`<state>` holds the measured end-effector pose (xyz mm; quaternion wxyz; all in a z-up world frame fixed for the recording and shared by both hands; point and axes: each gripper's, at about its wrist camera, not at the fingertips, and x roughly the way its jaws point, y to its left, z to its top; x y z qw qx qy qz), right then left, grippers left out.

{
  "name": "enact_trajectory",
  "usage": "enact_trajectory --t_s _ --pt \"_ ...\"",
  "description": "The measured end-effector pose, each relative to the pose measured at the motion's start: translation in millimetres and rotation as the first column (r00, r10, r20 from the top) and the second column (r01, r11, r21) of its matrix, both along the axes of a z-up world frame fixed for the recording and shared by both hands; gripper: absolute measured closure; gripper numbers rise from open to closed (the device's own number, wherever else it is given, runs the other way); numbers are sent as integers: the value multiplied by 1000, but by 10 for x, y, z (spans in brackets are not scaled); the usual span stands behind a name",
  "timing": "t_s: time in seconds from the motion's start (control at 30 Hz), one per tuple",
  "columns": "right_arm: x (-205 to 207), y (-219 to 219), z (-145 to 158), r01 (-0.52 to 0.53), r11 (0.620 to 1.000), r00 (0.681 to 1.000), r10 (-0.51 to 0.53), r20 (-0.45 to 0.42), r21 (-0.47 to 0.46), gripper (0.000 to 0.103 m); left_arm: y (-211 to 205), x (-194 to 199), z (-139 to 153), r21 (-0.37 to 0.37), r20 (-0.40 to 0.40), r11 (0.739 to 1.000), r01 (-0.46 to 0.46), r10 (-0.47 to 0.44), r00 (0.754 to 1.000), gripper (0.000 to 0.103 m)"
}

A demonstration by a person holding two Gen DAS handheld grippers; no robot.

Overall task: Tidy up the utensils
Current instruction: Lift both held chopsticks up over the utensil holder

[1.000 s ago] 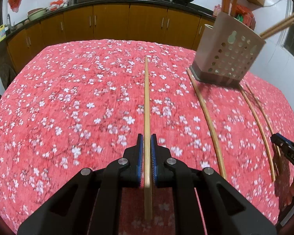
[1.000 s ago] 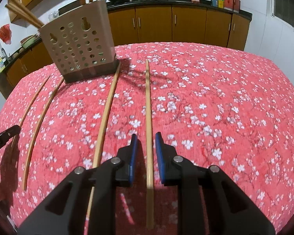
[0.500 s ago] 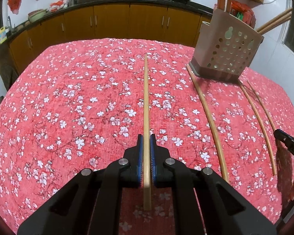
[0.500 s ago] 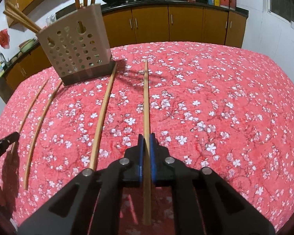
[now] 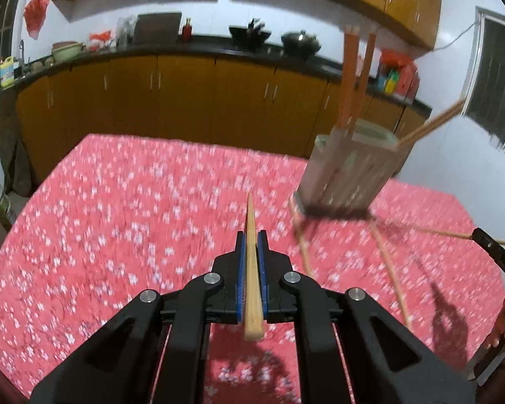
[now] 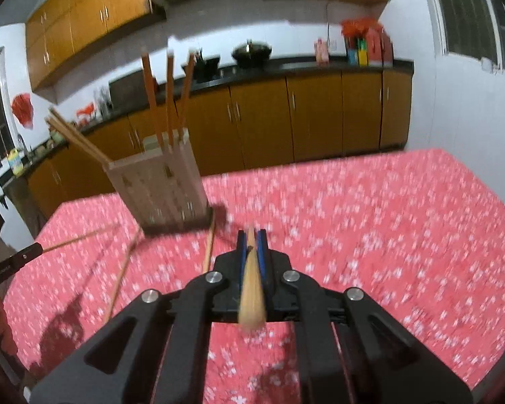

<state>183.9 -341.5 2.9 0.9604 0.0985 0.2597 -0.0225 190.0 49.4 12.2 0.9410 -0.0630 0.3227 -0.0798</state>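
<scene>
So we've got a chopstick (image 5: pixel 251 262) clamped in the left tongs (image 5: pixel 251 252) and another (image 6: pixel 250 282) in the right tongs (image 6: pixel 251 252); both point ahead; holder (image 6: pixel 158 192) sits front-left of the right, nearer it.

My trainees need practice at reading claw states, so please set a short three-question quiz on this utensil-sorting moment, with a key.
1. True or false: the left claw is open and empty.
2. What does the right claw grip? A) a spoon B) a chopstick C) a fork
3. How many loose chopsticks lie on the tablecloth near the holder, gripped by neither claw?

Key: 1 false; 2 B; 3 two.
</scene>
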Motion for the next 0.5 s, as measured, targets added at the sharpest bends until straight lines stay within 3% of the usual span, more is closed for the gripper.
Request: enact_trajectory --t_s 0.3,0.5 --pt "-51 -25 301 -2 1000 996 2 94 -5 96 -7 36 411 -41 98 999 8 -4 995 96" --pt "-66 0 688 -82 996 983 75 165 35 96 -58 38 743 -48 166 998 32 -24 986 96"
